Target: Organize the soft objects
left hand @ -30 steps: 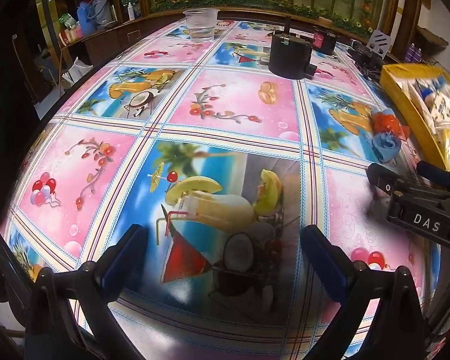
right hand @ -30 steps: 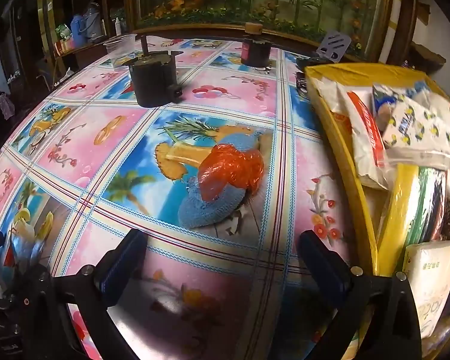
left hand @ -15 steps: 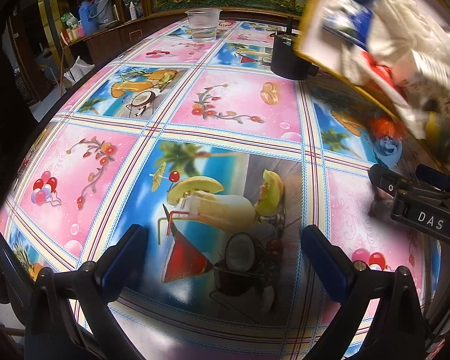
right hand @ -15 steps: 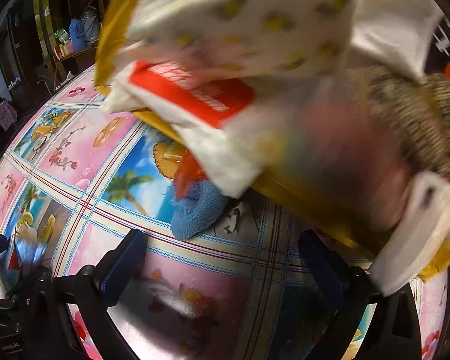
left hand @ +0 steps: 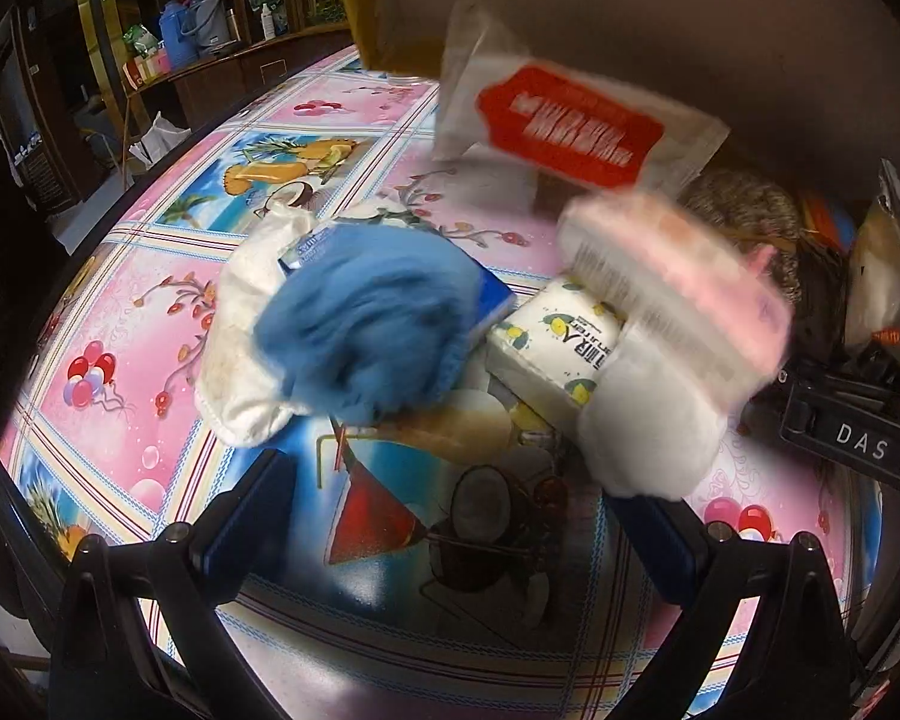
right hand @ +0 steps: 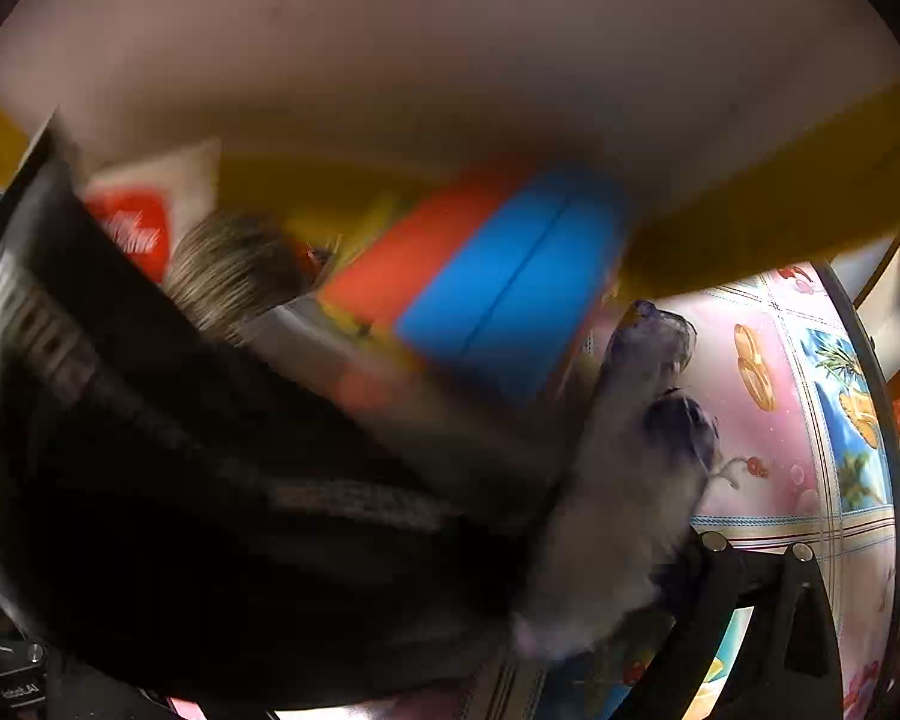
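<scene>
Soft items are tumbling onto the table in front of my left gripper [left hand: 450,516], which is open and empty. I see a blue knit piece [left hand: 366,330], a white cloth [left hand: 234,360], a lemon-print tissue pack [left hand: 558,348], a pink-and-white pack [left hand: 678,300], a white bag with a red label [left hand: 570,126] and a brown knit item [left hand: 744,210]. In the right wrist view a dark packet [right hand: 210,480], a blue and orange item [right hand: 510,294] and a grey soft piece [right hand: 624,480] cover my right gripper; only its right finger [right hand: 750,600] shows.
The yellow box [right hand: 780,210] is tipped overhead, its pale underside filling the top of both views. The table with the printed fruit cloth [left hand: 120,330] extends left. Shelves with bottles stand at the far left [left hand: 198,18]. The right gripper's body [left hand: 858,420] lies at right.
The yellow box has been upended over the table and its contents have spilled out in front of both grippers. Both grippers have stayed in place and open.
</scene>
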{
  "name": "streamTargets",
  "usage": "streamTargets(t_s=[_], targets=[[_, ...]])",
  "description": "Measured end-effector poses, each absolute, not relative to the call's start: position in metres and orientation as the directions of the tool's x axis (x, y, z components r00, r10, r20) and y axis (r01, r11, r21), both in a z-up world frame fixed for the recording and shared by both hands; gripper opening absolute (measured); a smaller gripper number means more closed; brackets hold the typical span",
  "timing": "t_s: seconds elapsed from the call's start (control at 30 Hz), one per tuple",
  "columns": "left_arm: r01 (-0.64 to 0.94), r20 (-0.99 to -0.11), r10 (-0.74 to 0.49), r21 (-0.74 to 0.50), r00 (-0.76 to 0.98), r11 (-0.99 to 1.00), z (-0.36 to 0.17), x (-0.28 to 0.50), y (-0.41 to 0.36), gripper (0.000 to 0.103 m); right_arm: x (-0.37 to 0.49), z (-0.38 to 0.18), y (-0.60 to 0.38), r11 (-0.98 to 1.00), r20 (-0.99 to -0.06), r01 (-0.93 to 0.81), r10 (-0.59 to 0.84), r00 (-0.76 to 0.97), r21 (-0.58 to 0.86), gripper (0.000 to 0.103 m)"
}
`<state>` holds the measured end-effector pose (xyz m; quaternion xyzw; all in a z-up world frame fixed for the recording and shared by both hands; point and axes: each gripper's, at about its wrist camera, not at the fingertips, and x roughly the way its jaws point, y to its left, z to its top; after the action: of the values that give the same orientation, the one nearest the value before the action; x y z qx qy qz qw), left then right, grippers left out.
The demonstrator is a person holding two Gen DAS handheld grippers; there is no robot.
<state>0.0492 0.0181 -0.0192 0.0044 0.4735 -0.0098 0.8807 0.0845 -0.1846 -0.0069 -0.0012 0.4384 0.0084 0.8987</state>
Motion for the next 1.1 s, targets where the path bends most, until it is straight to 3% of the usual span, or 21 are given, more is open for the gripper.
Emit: streamTargets(t_s=[0.9, 1.1], targets=[[0.018, -0.833, -0.012, -0.002, 0.554, 1.000, -0.018, 0.049, 0.019, 0.103, 0.084, -0.009, -0.184, 1.000, -0.804, -0.017, 0.015, 0.594, 0.005, 0.103], [0.007, -0.831, -0.007, -0.003, 0.557, 1.000, -0.018, 0.048, 0.017, 0.103, 0.082, -0.007, -0.176, 0.996, -0.798, -0.090, 0.056, 0.600, 0.002, 0.103]])
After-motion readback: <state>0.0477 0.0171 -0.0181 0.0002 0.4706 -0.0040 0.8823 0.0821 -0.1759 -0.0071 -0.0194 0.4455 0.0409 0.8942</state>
